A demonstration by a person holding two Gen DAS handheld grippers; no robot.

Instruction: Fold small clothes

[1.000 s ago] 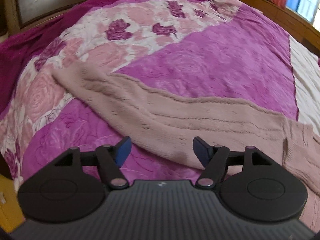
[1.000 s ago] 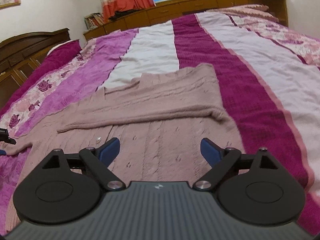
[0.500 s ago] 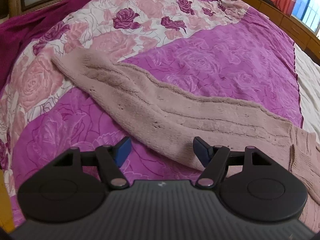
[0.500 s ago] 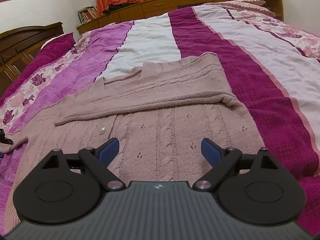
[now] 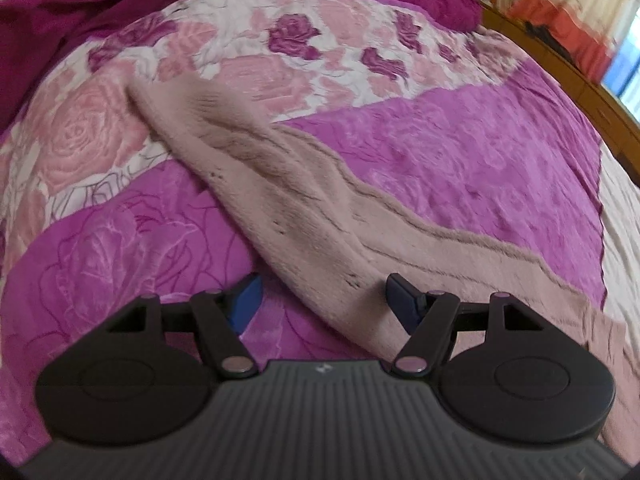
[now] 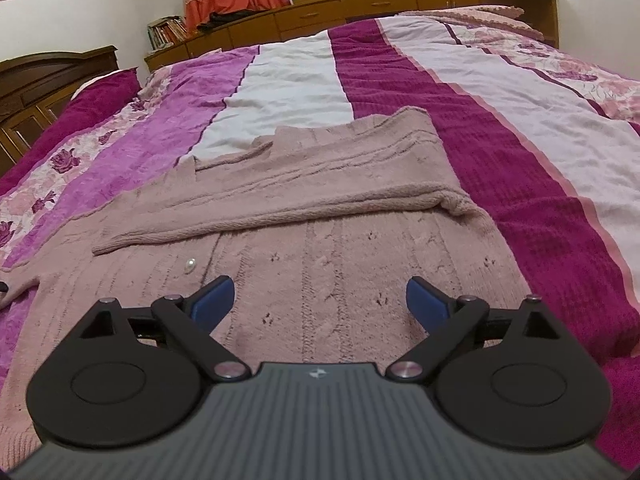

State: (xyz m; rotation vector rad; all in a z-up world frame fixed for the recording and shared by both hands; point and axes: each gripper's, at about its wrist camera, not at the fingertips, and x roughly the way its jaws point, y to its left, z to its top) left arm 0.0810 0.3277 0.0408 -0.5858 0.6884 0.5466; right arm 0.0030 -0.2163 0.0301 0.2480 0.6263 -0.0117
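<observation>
A dusty-pink knitted cardigan (image 6: 328,248) lies flat on the bed. Its right sleeve (image 6: 280,210) is folded across the body, above a pearl button (image 6: 190,266). Its left sleeve (image 5: 304,208) stretches out over the purple and floral bedspread, its cuff (image 5: 160,100) at the far left. My left gripper (image 5: 322,300) is open and empty, low over the near part of that sleeve. My right gripper (image 6: 320,300) is open and empty, just above the cardigan's lower body.
The bed carries a striped bedspread (image 6: 520,152) in magenta, white and purple. A dark wooden headboard (image 6: 36,80) stands at the left. A low wooden cabinet (image 6: 360,4) with books and a curtained window runs along the far wall.
My left gripper has moved closer along the outstretched sleeve and turned left. My right gripper has dropped lower and nearer over the cardigan's body. Both stayed open.
</observation>
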